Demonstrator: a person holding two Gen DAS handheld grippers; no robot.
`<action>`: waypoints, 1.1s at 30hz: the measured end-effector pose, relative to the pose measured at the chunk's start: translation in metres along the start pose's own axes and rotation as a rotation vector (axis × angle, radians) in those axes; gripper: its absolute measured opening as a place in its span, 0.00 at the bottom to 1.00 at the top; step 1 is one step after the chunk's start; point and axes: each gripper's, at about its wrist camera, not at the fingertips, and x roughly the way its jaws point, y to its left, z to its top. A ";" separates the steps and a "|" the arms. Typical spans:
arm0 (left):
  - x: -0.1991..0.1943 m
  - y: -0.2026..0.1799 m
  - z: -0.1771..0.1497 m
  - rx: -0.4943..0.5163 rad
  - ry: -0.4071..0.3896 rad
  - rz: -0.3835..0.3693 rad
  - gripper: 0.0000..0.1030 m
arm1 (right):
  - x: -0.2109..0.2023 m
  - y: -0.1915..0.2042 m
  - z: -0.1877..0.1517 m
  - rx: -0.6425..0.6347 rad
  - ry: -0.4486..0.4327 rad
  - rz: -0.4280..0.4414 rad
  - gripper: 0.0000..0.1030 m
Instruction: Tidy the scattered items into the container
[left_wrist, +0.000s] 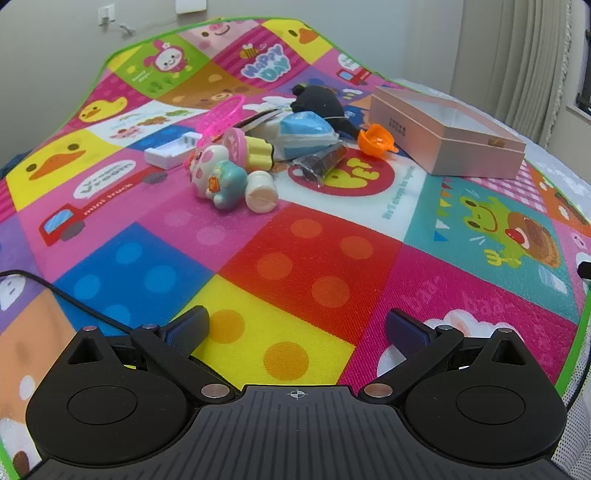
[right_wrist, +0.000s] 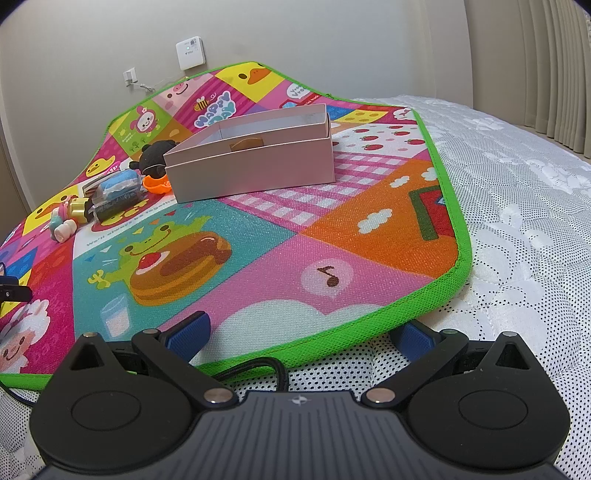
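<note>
A pile of small items lies mid-mat in the left wrist view: a pink-and-teal toy figure (left_wrist: 216, 177), a white cap (left_wrist: 261, 192), a pink-and-yellow cupcake toy (left_wrist: 251, 149), a pink basket (left_wrist: 221, 114), a white battery holder (left_wrist: 171, 149), a blue packet (left_wrist: 306, 131), a dark wrapped packet (left_wrist: 321, 162), a black plush (left_wrist: 319, 99) and an orange cup (left_wrist: 376, 139). The pink open box (left_wrist: 476, 151) stands to their right, also in the right wrist view as the box (right_wrist: 255, 166). My left gripper (left_wrist: 297, 328) is open, well short of the pile. My right gripper (right_wrist: 301, 336) is open over the mat's green edge.
A colourful play mat (left_wrist: 314, 273) covers a white quilted mattress (right_wrist: 517, 206). A black cable (left_wrist: 74, 299) runs along the mat's near left, and another cable (right_wrist: 258, 367) lies by the right gripper. Walls stand behind, with curtains (right_wrist: 554, 66) on the right.
</note>
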 end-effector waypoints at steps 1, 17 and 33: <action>0.000 0.000 0.000 -0.002 0.000 -0.001 1.00 | 0.000 0.000 0.000 0.000 0.000 0.000 1.00; 0.001 -0.005 -0.003 0.025 -0.014 0.016 1.00 | 0.000 0.000 0.000 0.000 0.000 0.000 1.00; 0.001 -0.006 -0.004 0.033 -0.017 0.021 1.00 | 0.000 0.001 0.000 0.000 0.000 0.001 1.00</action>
